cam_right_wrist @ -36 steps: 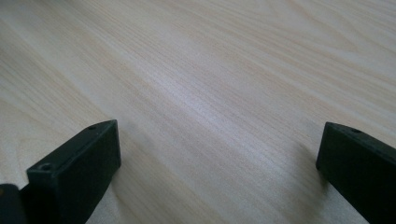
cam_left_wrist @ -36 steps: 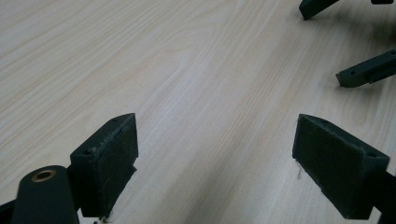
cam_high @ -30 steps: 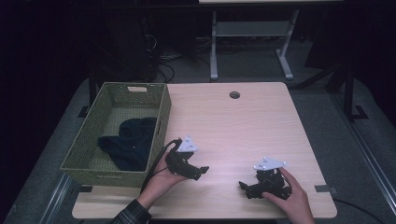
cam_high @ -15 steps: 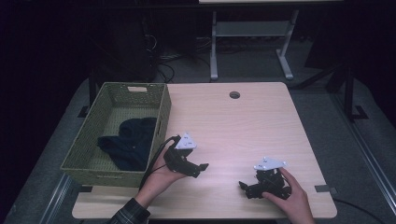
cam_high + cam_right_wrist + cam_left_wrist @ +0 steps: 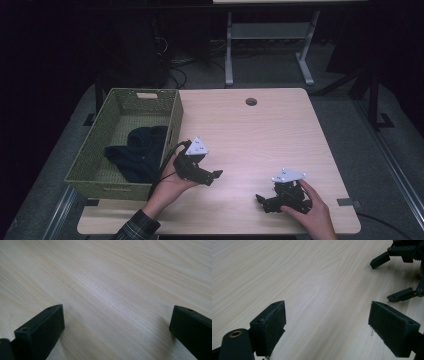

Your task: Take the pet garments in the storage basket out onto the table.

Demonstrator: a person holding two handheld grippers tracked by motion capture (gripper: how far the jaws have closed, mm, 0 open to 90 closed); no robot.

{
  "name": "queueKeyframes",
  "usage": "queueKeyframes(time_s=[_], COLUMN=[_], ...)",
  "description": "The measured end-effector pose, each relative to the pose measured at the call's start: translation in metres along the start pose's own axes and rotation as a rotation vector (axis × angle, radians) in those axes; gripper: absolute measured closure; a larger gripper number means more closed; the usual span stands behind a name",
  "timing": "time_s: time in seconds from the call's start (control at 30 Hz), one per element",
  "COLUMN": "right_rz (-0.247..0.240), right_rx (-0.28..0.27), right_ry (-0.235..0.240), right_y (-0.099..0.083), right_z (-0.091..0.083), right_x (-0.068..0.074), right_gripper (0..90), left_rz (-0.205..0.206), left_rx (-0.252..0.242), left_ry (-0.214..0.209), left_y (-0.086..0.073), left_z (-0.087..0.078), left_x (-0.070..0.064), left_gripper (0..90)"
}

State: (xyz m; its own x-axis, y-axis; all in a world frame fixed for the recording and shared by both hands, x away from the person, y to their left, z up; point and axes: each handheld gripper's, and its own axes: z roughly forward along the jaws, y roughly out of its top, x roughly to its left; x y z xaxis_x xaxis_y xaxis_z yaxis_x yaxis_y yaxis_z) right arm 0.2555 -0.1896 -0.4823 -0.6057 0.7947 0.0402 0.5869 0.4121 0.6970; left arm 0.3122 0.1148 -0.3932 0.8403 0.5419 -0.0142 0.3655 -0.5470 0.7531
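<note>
The left hand-held gripper [image 5: 212,176] is held just above the bench [image 5: 260,135], released, beside the basket [image 5: 172,125]; nothing is gripped. The right hand-held gripper [image 5: 260,199] is rested near the bench's front edge, jaws likewise spread wide and empty. A dark cloth [image 5: 137,152] is seen lying inside the basket.

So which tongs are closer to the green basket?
The left. The left tongs hover just off the basket, beside its right wall near the front corner. The right tongs are much farther right, by the table's front edge.
</note>
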Motion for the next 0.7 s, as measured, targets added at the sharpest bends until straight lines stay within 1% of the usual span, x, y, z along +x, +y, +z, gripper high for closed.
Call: queueKeyframes(time_s=[0.3, 0.7], right_rz=[-0.001, -0.001], right_rx=[0.0, 0.0], right_ry=[0.001, 0.002], right_y=[0.0, 0.0], right_z=[0.0, 0.0], right_x=[0.0, 0.0], right_gripper=[0.0, 0.0], left_rz=[0.002, 0.009], left_rx=[-0.015, -0.016], left_ry=[0.005, 0.009], left_y=[0.009, 0.02], left_z=[-0.004, -0.01], left_x=[0.002, 0.005], left_gripper=[14.3, 14.3])
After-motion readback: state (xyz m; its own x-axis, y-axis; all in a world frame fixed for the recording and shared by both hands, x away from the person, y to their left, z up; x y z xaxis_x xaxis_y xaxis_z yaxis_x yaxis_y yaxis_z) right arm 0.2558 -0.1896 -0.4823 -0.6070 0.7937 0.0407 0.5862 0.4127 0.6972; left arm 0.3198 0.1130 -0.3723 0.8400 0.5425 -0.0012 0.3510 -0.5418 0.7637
